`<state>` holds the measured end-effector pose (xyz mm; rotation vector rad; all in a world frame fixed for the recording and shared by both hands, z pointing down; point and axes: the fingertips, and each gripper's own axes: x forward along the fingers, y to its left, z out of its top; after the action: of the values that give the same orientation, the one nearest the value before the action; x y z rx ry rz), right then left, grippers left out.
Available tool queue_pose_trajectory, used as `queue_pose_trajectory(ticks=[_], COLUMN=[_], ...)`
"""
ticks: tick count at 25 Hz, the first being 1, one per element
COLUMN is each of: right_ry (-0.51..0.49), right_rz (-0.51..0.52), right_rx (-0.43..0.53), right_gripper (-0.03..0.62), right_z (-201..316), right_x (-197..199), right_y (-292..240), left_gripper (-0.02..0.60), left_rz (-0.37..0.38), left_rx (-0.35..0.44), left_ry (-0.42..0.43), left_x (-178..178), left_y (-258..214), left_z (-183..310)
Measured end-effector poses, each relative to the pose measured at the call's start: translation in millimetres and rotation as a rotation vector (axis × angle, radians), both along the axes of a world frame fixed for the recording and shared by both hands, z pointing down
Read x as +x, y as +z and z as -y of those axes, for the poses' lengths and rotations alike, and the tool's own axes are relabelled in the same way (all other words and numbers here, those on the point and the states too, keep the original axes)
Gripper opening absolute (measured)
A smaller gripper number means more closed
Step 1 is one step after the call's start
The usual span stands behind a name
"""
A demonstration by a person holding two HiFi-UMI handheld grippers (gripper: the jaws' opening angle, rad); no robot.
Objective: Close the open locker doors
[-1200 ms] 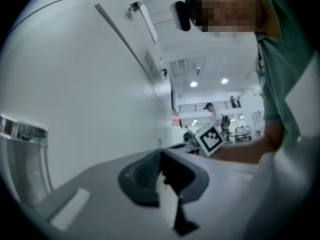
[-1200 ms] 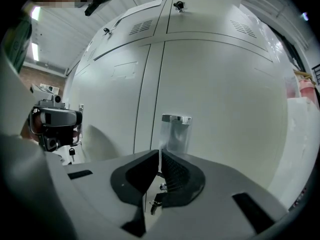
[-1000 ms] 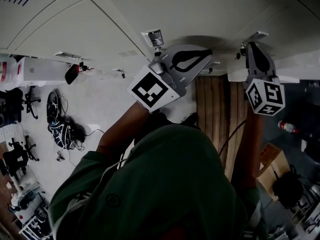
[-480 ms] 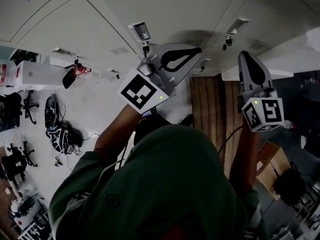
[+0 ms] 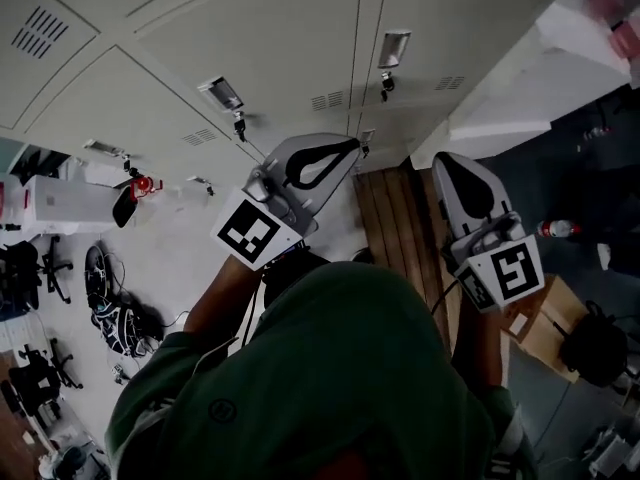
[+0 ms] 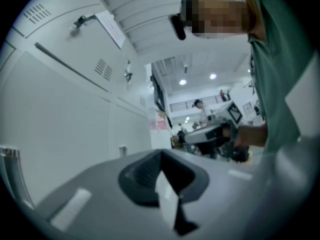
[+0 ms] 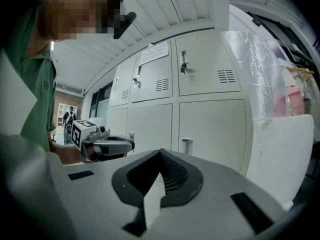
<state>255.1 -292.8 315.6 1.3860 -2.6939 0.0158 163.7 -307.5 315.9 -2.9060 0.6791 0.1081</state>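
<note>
- The left hand-held gripper (image 6: 160, 158) had its jaws pressed together, with nothing between them.
- The right hand-held gripper (image 7: 161, 155) was likewise closed and empty.
- Both pointed towards the locker doors (image 7: 210, 66) without touching them; the doors in view sat flush.

Indoor shared workspace, office or lab type, with a locker area. Bank of pale grey metal lockers (image 5: 250, 38) fills the top of the head view; vent slots (image 7: 226, 75) and handles (image 7: 186, 146) show in the right gripper view. Office chairs (image 5: 20, 268) and a heap of cables (image 5: 118, 320) on a light floor at lower left. Wooden floor strip (image 5: 392, 230) at centre, cardboard box (image 5: 540, 330) and bottle (image 5: 555, 230) at right. Left gripper view: ceiling lights (image 6: 182, 82), background person (image 6: 201, 108) mid-frame.
</note>
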Motion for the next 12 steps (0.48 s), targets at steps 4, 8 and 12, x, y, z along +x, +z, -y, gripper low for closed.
queue_pose_trajectory(ticks=[4,8,12], right_ry=[0.054,0.087,0.144], right_rz=[0.029,0.038,0.033], right_rx=[-0.010,-0.034,-0.045], right_gripper=[0.005,0.005,0.005], right_z=[-20,-39,-50], right_x=[21,44,65], right_y=[0,7,10], left_gripper=[-0.002,-0.002,-0.002], left_rz=[0.014,0.037,0.073], left_rx=[-0.009,-0.042,-0.067], left_ry=[0.032,0.055,0.106], left_x=[16,31,49], left_y=[6,16,26], left_z=[-13,-28,-37])
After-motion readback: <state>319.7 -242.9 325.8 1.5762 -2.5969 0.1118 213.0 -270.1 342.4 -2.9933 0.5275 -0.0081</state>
